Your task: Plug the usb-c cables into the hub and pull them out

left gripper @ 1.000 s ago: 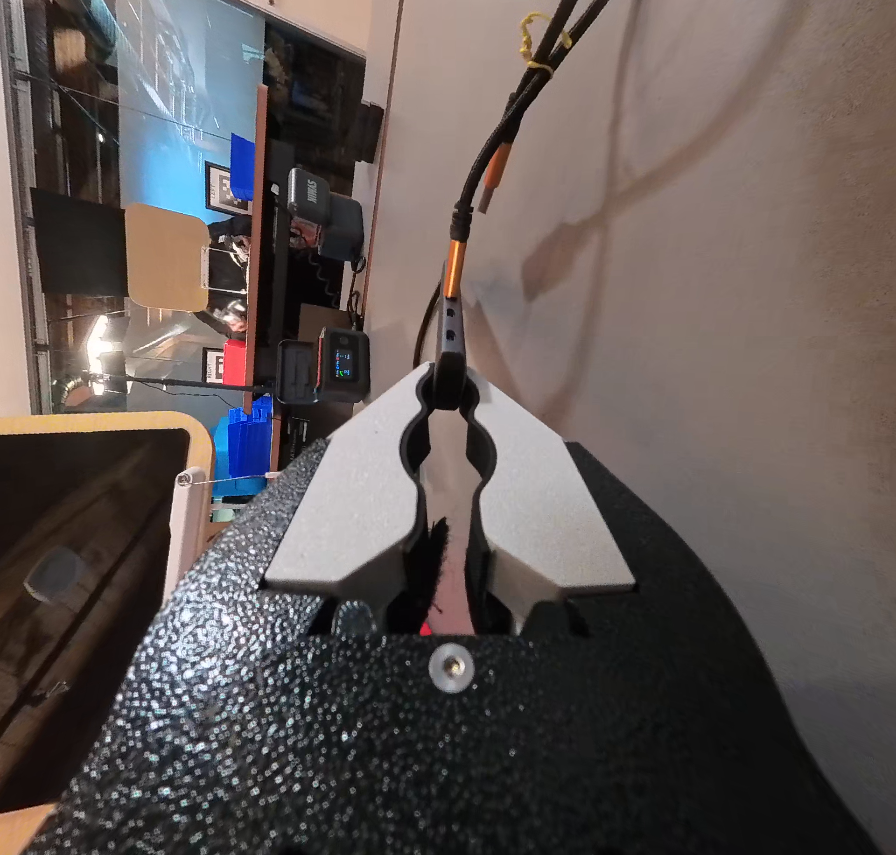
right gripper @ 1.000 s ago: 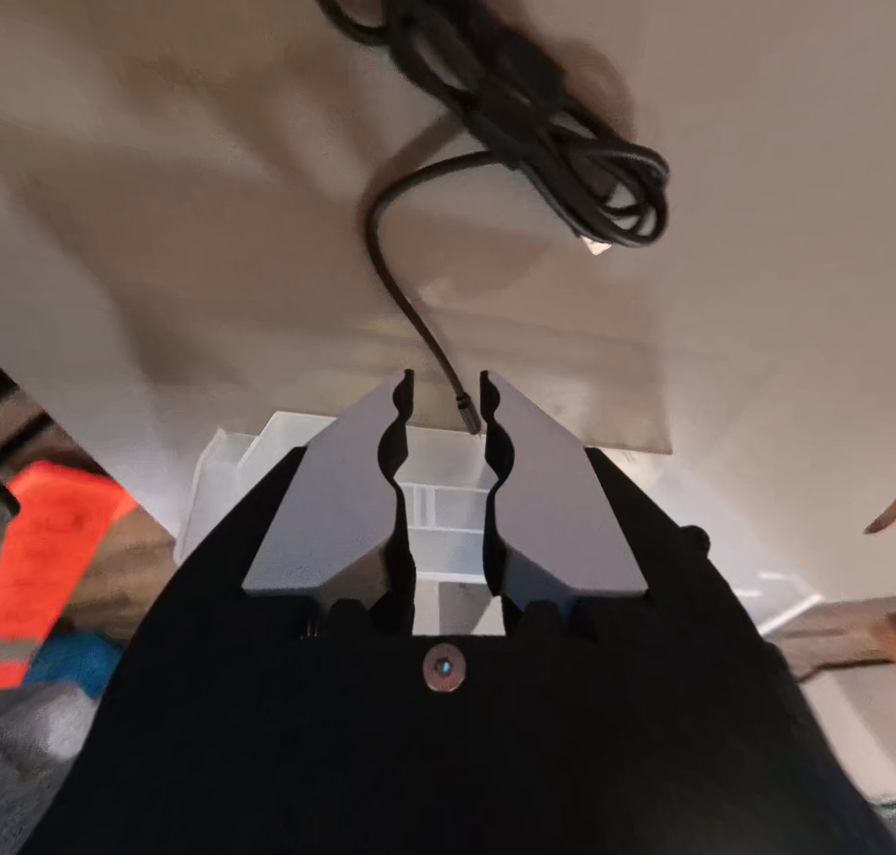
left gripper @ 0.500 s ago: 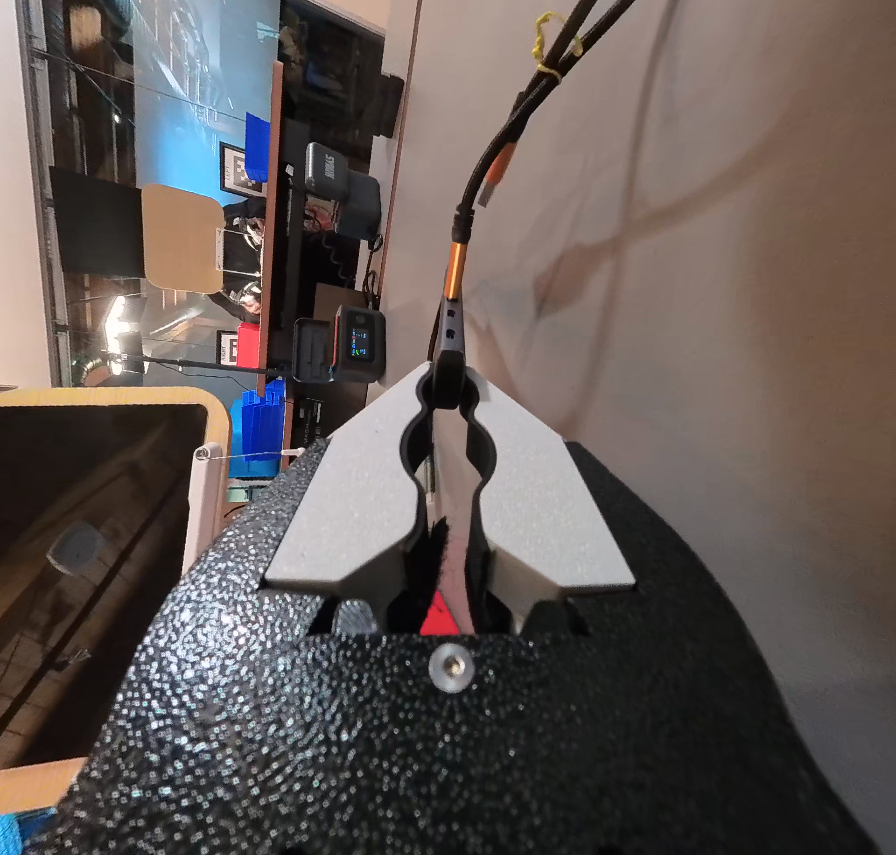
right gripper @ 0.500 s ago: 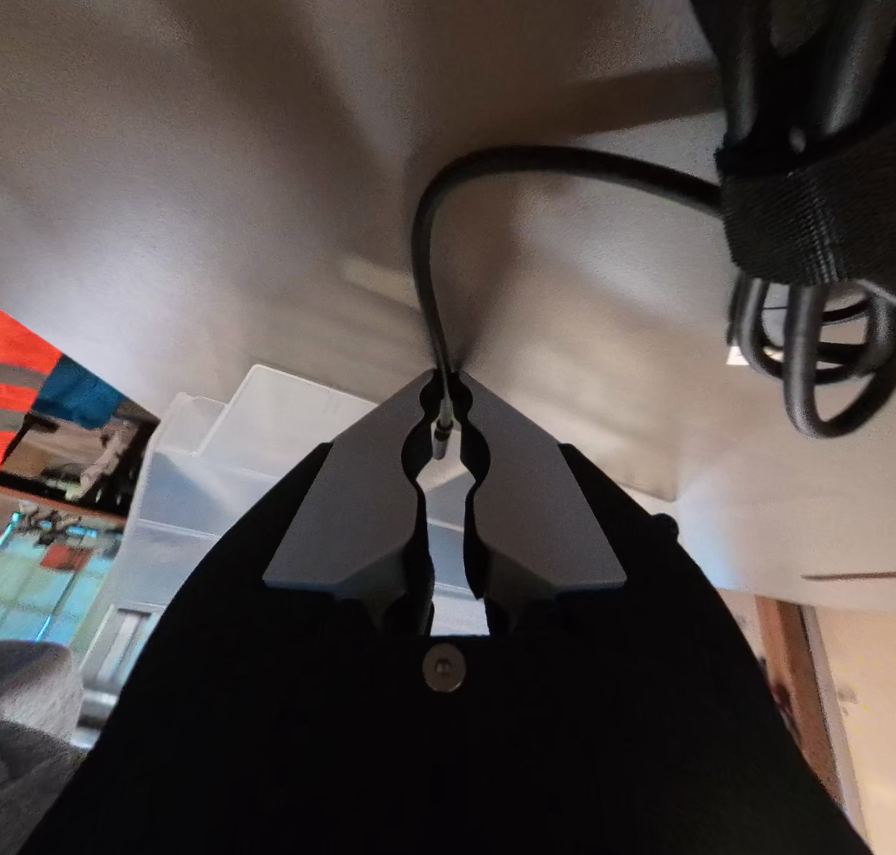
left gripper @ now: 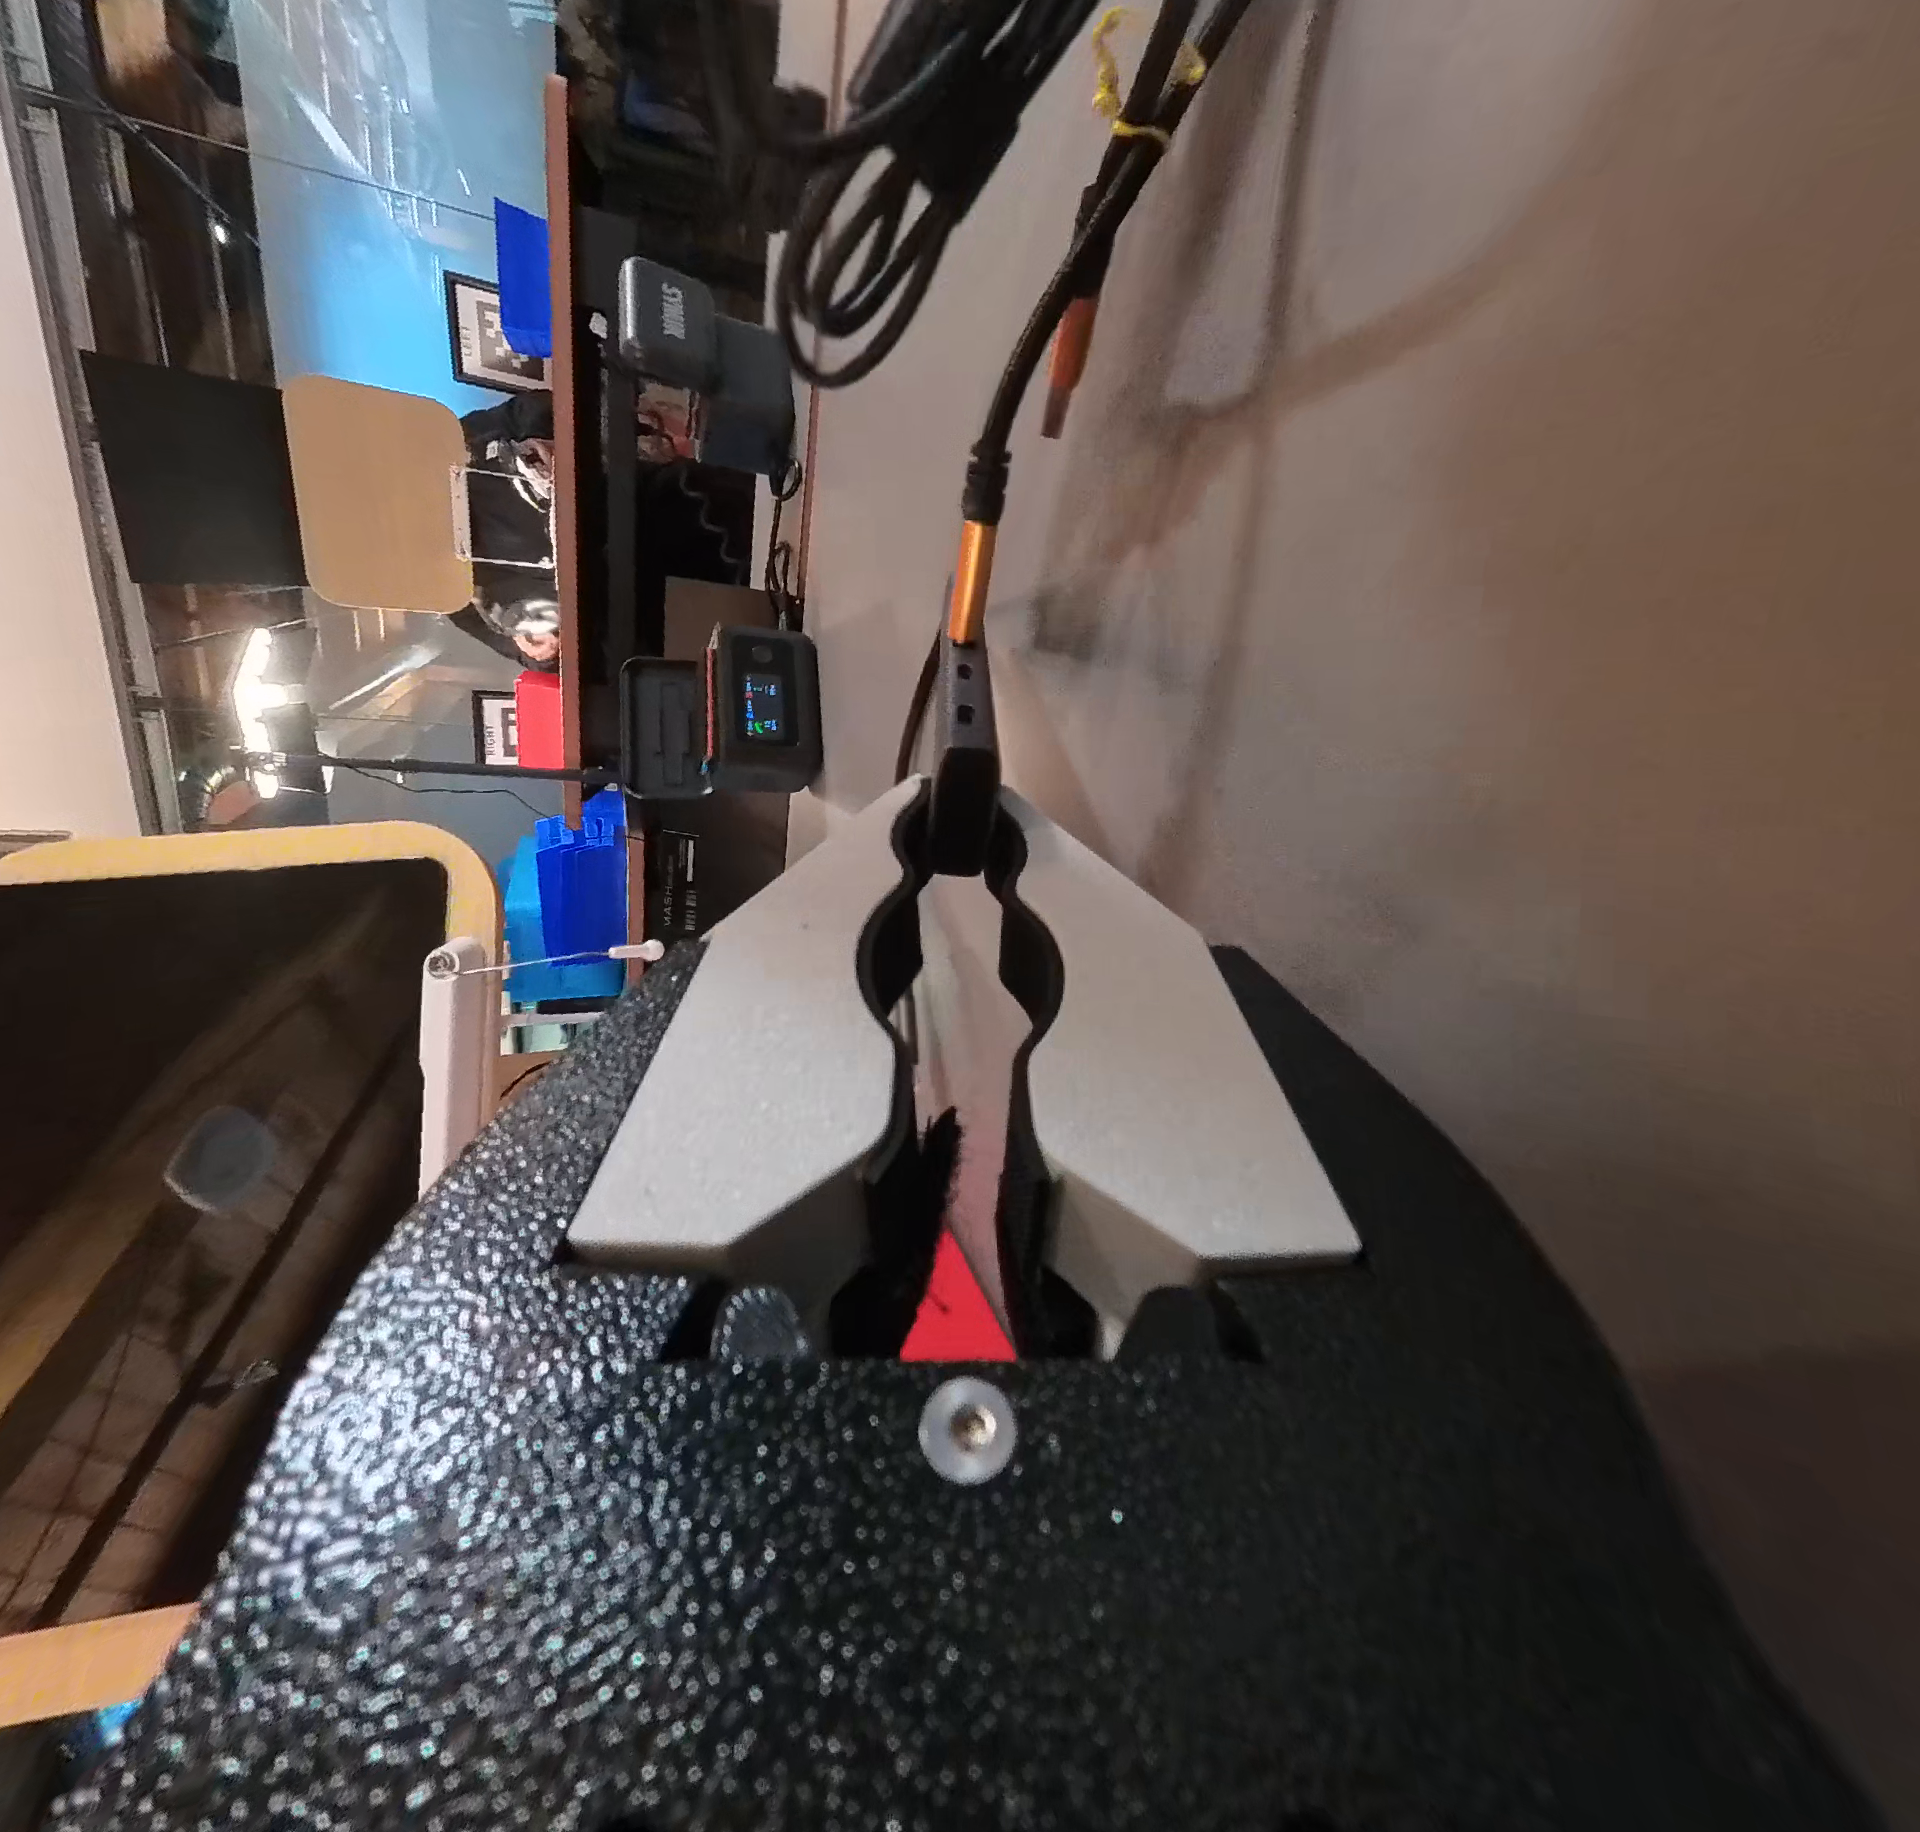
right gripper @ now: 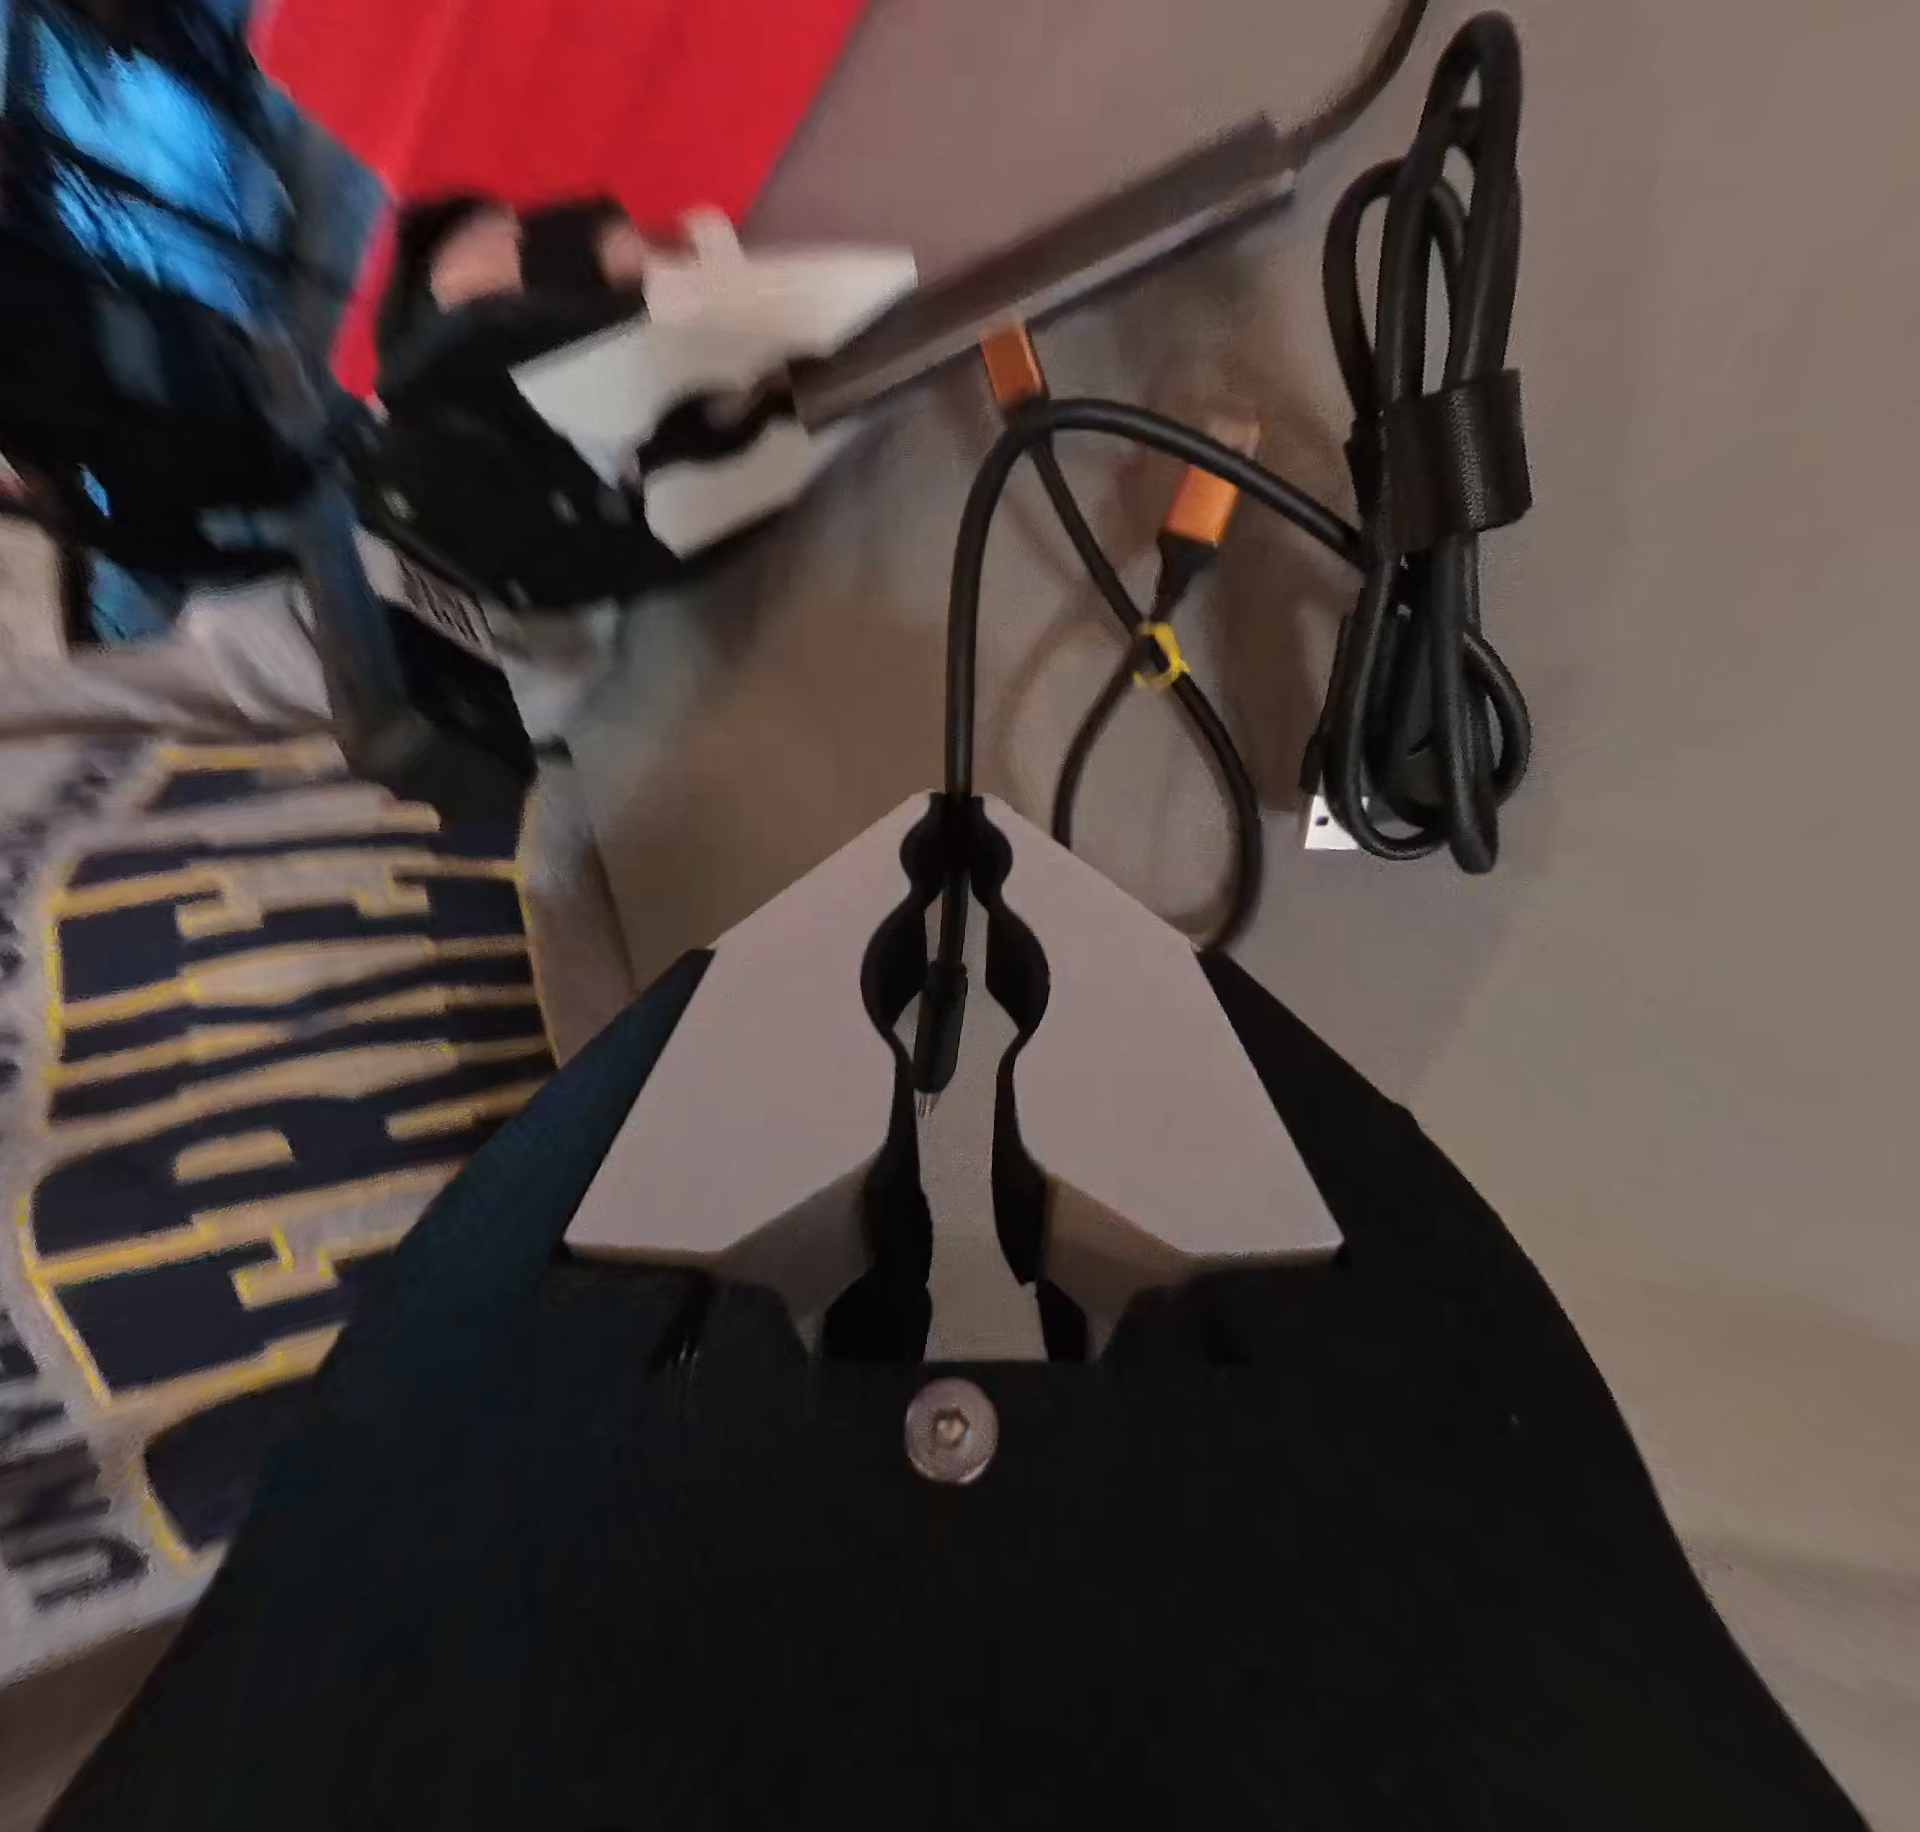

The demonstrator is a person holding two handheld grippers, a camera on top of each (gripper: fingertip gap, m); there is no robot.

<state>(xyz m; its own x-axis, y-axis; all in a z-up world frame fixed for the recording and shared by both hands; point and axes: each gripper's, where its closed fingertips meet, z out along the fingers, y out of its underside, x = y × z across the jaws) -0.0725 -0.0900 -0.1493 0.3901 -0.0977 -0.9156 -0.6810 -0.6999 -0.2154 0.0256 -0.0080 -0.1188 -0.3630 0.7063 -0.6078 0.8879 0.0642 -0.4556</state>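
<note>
My left gripper (left gripper: 961, 816) is shut on one end of the slim dark grey hub (left gripper: 964, 722), held above the beige table (left gripper: 1558, 639). A braided cable's orange plug (left gripper: 977, 577) sits in the hub; its other orange plug (left gripper: 1070, 369) lies loose. In the right wrist view the hub (right gripper: 1039, 265) shows as a grey bar, with the plugged orange end (right gripper: 1013, 364) and the loose one (right gripper: 1200, 509). My right gripper (right gripper: 958, 806) is shut on a thin black usb-c cable (right gripper: 961, 639); its plug (right gripper: 940, 1044) lies between the fingers, pointing back at the camera.
A strapped bundle of black cable (right gripper: 1434, 535) with a silver plug lies at the right and also shows in the left wrist view (left gripper: 883, 172). A person's lettered sweater (right gripper: 208, 1003) is at the left. Small black devices (left gripper: 764, 712) stand at the table's far edge. There is about 15 cm between the tips of the two grippers.
My right gripper closed on the black cable's end and swung round with it, so the hub and left gripper now show. The left gripper kept its hold; the black bundle entered its view.
</note>
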